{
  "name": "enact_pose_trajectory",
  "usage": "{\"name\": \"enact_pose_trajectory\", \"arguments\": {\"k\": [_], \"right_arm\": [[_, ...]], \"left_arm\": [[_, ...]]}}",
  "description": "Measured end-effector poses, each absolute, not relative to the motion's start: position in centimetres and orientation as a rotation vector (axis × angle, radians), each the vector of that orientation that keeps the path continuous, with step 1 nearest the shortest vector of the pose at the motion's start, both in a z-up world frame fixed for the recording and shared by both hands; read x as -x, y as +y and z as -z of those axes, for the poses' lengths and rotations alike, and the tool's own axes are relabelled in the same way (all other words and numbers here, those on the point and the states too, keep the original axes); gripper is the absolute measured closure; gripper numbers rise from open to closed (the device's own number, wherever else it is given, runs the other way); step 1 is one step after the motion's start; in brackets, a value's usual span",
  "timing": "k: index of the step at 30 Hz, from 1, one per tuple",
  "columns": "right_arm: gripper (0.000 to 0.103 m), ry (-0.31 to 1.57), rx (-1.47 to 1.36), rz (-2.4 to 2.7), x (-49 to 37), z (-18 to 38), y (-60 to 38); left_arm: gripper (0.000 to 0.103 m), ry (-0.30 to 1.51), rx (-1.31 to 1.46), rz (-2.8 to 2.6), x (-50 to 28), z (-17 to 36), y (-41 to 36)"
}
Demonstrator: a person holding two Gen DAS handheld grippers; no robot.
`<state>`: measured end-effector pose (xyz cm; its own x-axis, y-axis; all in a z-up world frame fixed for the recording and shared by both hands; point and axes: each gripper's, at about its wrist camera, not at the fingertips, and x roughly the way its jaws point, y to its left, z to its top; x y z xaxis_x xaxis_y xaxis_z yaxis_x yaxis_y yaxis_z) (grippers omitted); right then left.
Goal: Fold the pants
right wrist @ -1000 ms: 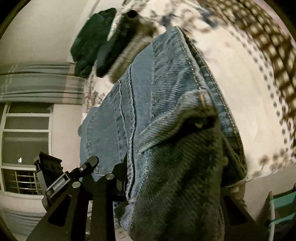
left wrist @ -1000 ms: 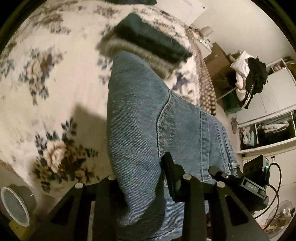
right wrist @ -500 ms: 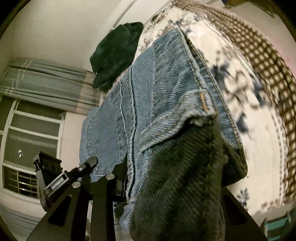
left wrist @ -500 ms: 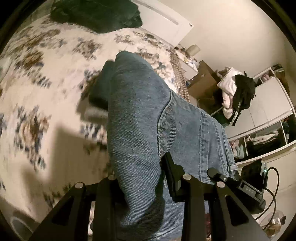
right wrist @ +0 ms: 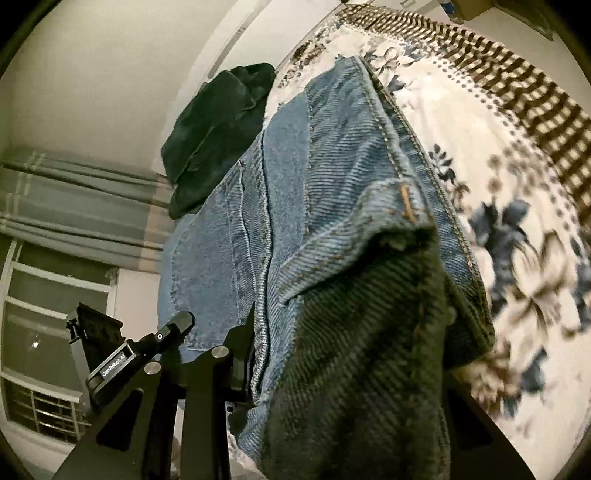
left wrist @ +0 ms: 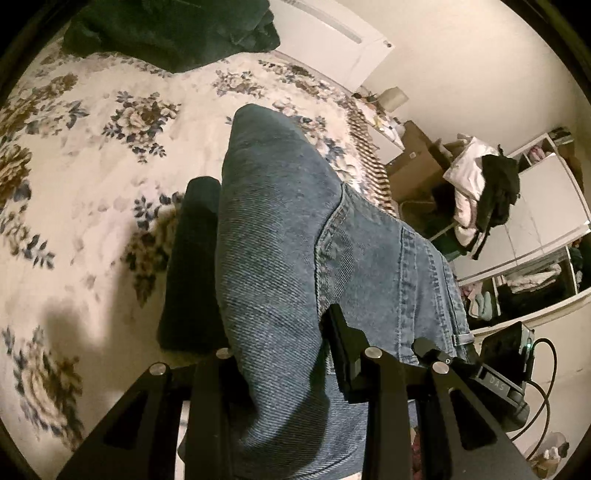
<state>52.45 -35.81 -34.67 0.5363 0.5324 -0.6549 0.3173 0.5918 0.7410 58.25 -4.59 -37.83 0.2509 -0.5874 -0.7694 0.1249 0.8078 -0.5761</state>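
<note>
Both grippers hold the blue jeans up over the flowery bed. The left gripper pinches thick denim low in its picture, and the right gripper does too. The bed has slid by under them, and the dark green clothes now sit at the upper left. I think the jeans are being carried to a laying spot.

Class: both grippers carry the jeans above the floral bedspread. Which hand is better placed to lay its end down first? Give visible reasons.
Left, probably. The left gripper holds the jeans over open floral bedspread. The right gripper holds its end nearer the checked border of the bed.
</note>
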Motion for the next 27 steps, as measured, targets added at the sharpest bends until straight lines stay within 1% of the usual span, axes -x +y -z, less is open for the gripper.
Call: {"name": "enact_pose_trajectory", "arguments": {"k": [8, 12, 14, 15, 18, 21, 22, 24, 25, 26, 27], "right_arm": [[0.069, 1.099, -0.96, -0.15, -59.5, 41.6, -36.1], [0.069, 1.137, -0.946, -0.146, -60.9, 44.4, -35.9], [0.069, 1.15, -0.94, -0.145, -61.1, 45.4, -35.6], [0.068, 1.161, -0.938, -0.138, -61.3, 45.7, -35.5], [0.061, 1.183, -0.932, -0.118, -61.5, 45.9, -35.5], [0.056, 1.202, -0.907, -0.09, -61.3, 45.4, -35.4], [0.054, 1.211, -0.902, -0.081, -61.2, 45.3, -35.4], [0.053, 1.22, -0.897, -0.074, -61.1, 44.9, -35.6], [0.047, 1.227, -0.893, -0.07, -61.1, 44.8, -35.8], [0.033, 1.228, -0.869, -0.048, -60.9, 44.3, -35.9], [0.031, 1.223, -0.845, -0.038, -60.6, 43.7, -35.9]], "left_arm": [[0.075, 1.27, 0.47, 0.475, -62.6, 43.6, -4.4], [0.074, 1.312, 0.459, 0.466, -63.2, 46.2, -4.1], [0.072, 1.324, 0.445, 0.465, -63.2, 46.7, -4.2], [0.07, 1.329, 0.419, 0.464, -63.2, 46.7, -4.4], [0.067, 1.333, 0.37, 0.458, -62.9, 46.2, -4.9], [0.063, 1.351, 0.336, 0.43, -62.7, 45.9, -5.2], [0.06, 1.356, 0.316, 0.413, -62.6, 45.8, -5.2], [0.05, 1.342, 0.25, 0.361, -62.1, 45.1, -5.5], [0.039, 1.336, 0.223, 0.341, -62.0, 44.9, -5.5], [0.03, 1.325, 0.201, 0.325, -61.8, 44.4, -5.5], [0.029, 1.306, 0.183, 0.314, -61.4, 43.7, -5.4]]}}
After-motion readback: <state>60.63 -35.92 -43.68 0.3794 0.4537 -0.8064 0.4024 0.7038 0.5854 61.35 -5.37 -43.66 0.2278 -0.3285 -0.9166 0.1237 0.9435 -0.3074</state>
